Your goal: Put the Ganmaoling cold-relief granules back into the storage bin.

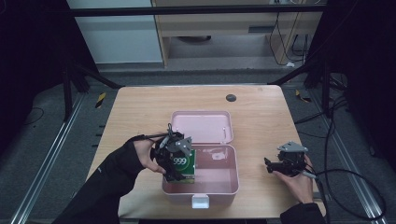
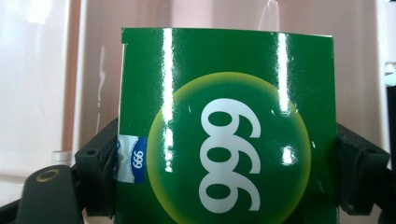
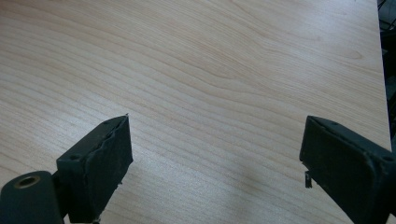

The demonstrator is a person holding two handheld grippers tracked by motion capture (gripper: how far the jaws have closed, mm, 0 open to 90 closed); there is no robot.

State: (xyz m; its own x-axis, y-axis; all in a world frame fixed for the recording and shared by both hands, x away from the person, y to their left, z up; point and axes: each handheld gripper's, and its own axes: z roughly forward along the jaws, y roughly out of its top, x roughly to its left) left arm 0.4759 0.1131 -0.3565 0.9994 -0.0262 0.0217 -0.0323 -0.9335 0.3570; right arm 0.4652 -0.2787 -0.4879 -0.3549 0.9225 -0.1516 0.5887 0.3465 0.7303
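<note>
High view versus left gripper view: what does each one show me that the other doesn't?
The high view alone shows the wooden table, the pink case's open lid, both hands, and the right gripper open, off to the side. The left gripper view alone shows a small blue 999 label on the box edge. Both show the left gripper clamping the green 999 box over the pink case.

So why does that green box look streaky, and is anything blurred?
Left gripper view: white glare streaks run down the glossy green box, the pink case behind looks washed out. Right gripper view: table grain sharp, evenly lit. High view: surroundings dark.
</note>
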